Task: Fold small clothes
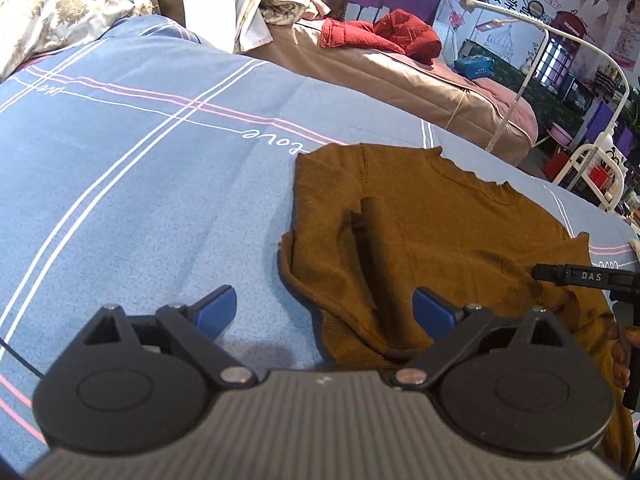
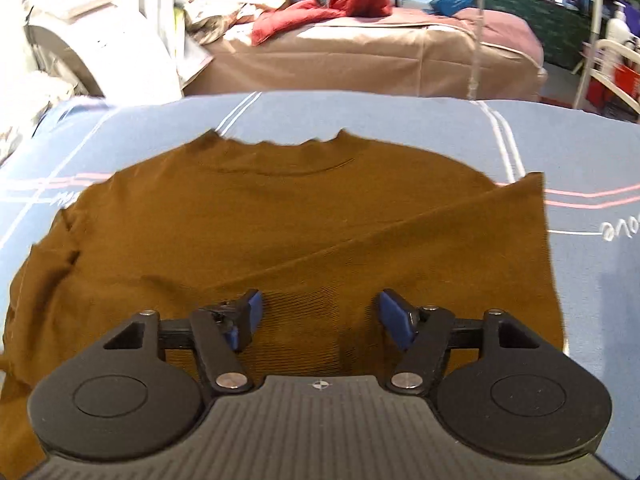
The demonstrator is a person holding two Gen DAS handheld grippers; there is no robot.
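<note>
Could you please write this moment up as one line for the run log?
stage: mid-fold | sweater: flat on bedsheet, both sleeves folded in | left gripper: open, at sweater's edge | right gripper: open, over hem

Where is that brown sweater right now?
The brown sweater lies spread on the blue bedsheet, directly ahead of the right gripper and right of the left gripper.

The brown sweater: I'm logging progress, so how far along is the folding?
Early stage. Done: the brown sweater lies on the blue bedsheet with both sleeves folded across the body, the right sleeve diagonally. In hand: nothing; the left gripper and right gripper are open above it. Left: folding the body itself.
</note>
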